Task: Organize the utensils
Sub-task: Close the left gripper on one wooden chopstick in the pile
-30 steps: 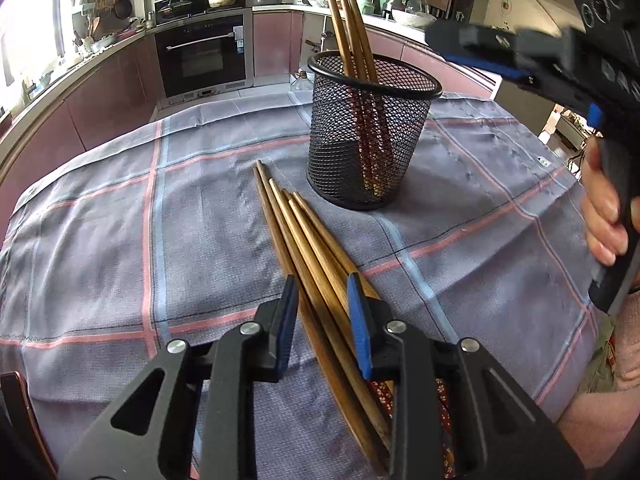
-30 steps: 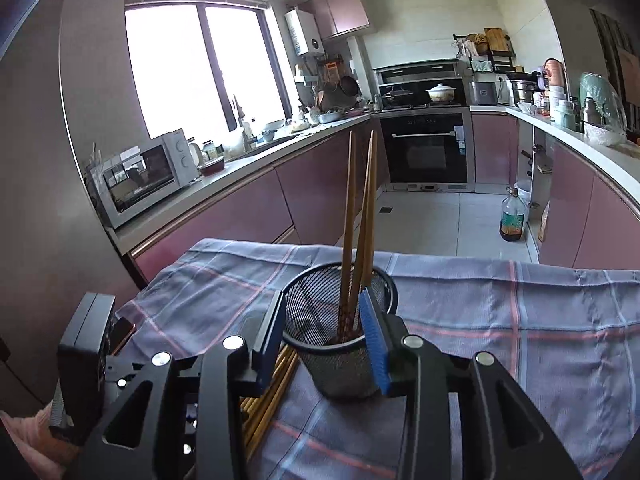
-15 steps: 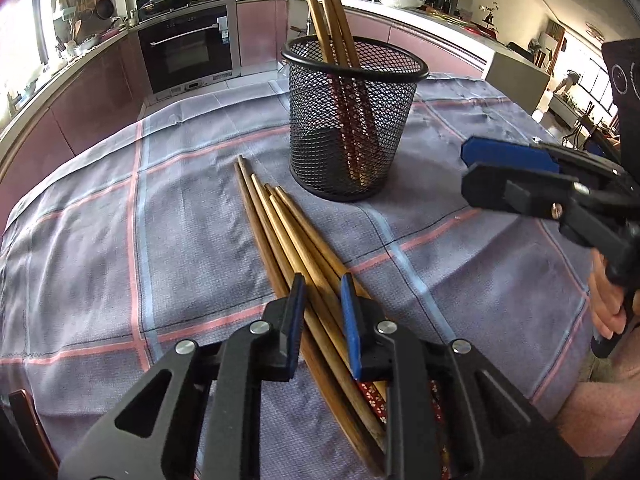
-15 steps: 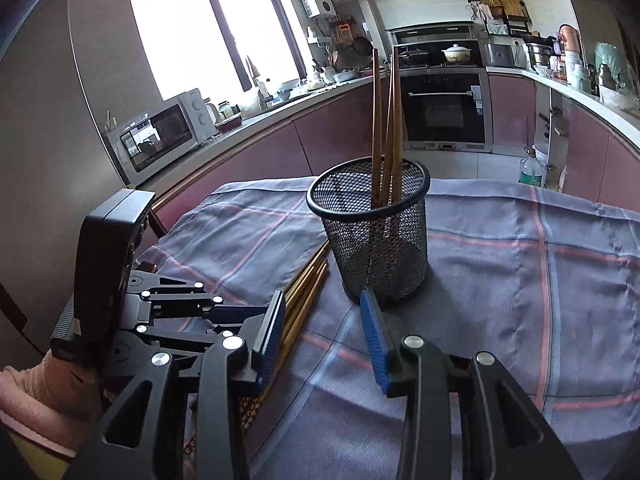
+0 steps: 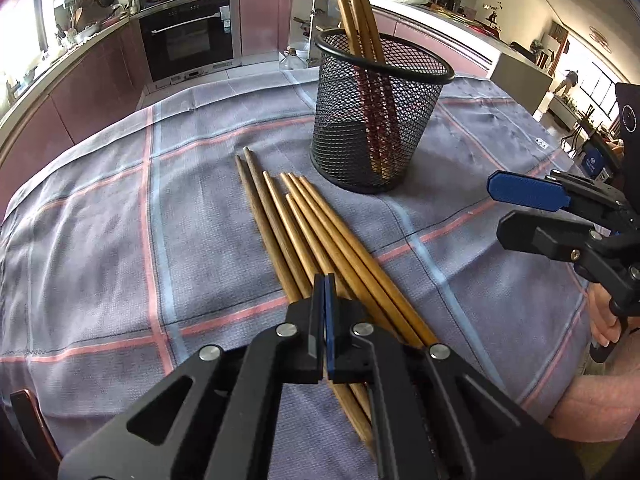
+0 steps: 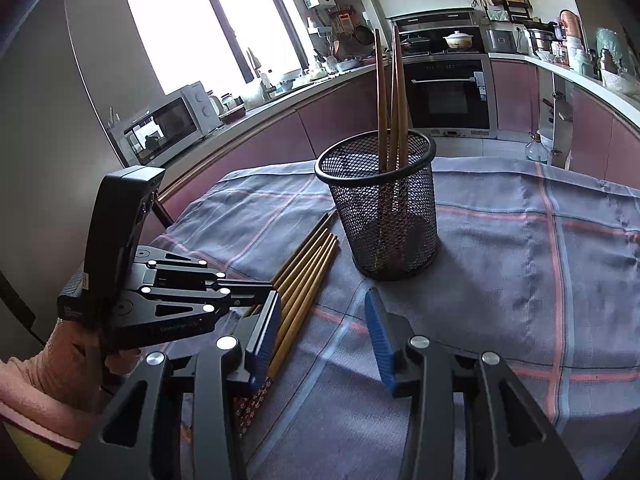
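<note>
Several wooden chopsticks lie side by side on the checked cloth, tips toward a black mesh cup that holds three upright chopsticks. My left gripper is shut, its pads pressed together right over the lying bundle; whether a chopstick is pinched between them is hidden. My right gripper is open and empty, low over the cloth in front of the cup, beside the bundle. It also shows in the left wrist view at the right.
The table's cloth edge drops off at the near and right sides. A kitchen counter with a microwave and an oven lies beyond the table. A chair back stands at the left front corner.
My left gripper has closed fully over the chopstick bundle. My right gripper has drawn back from above the cup and come down low toward the cloth, staying open.
</note>
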`<state>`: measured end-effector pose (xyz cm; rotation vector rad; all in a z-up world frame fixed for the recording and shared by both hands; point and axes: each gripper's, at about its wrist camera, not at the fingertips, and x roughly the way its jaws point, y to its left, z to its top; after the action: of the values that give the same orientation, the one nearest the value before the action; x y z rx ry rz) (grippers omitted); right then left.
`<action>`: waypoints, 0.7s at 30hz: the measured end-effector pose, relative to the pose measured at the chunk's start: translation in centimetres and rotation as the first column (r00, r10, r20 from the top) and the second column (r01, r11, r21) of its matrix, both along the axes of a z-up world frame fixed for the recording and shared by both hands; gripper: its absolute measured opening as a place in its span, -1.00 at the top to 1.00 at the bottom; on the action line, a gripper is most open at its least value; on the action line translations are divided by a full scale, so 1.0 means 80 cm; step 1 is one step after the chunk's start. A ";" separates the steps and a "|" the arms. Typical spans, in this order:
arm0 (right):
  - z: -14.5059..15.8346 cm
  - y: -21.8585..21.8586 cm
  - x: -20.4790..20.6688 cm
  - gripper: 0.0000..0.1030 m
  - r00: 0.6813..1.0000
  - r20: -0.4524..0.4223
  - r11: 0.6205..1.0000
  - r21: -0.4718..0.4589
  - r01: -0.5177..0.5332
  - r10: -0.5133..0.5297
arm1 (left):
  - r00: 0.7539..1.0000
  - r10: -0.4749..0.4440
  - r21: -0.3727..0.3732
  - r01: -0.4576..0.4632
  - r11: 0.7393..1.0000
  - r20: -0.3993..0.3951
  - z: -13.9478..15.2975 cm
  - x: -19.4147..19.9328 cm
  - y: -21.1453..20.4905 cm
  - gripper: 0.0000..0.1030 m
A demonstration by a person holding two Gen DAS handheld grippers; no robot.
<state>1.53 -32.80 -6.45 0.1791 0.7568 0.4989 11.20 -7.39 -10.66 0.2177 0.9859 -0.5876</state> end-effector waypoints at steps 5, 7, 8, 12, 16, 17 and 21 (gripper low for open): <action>-0.005 -0.001 -0.001 0.18 1.000 -0.018 1.000 0.005 0.003 -0.003 | 0.999 0.028 0.013 -0.028 1.000 0.032 0.005 0.002 0.005 0.70; -0.007 -0.001 -0.001 0.18 1.000 -0.025 1.000 0.011 0.002 -0.002 | 0.999 0.039 0.008 -0.040 0.999 0.031 0.005 0.005 0.009 0.66; -0.007 -0.001 0.000 0.18 1.000 -0.027 1.000 0.011 0.002 -0.002 | 0.999 0.046 0.013 -0.046 0.999 0.029 0.005 0.008 0.011 0.66; -0.012 0.001 -0.002 0.18 0.999 -0.036 1.000 0.015 -0.001 0.001 | 0.998 0.066 0.014 -0.066 0.998 0.008 0.000 0.020 0.016 0.69; -0.015 0.001 -0.002 0.18 0.999 -0.044 1.000 0.016 -0.001 0.002 | 0.998 0.061 0.056 -0.062 0.997 0.023 0.000 0.028 0.010 0.69; -0.015 0.001 -0.002 0.18 0.999 -0.046 1.000 0.019 -0.002 0.003 | 0.998 0.062 0.065 -0.063 0.996 0.025 0.000 0.030 0.009 0.69; -0.016 -0.001 -0.002 0.17 0.999 -0.048 1.000 0.021 -0.002 0.003 | 0.997 0.076 0.067 -0.077 0.995 0.016 -0.001 0.040 0.015 0.70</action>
<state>1.34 -32.86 -7.73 0.2104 0.7987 0.5061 14.40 -6.16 -10.73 0.2425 0.9975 -0.4826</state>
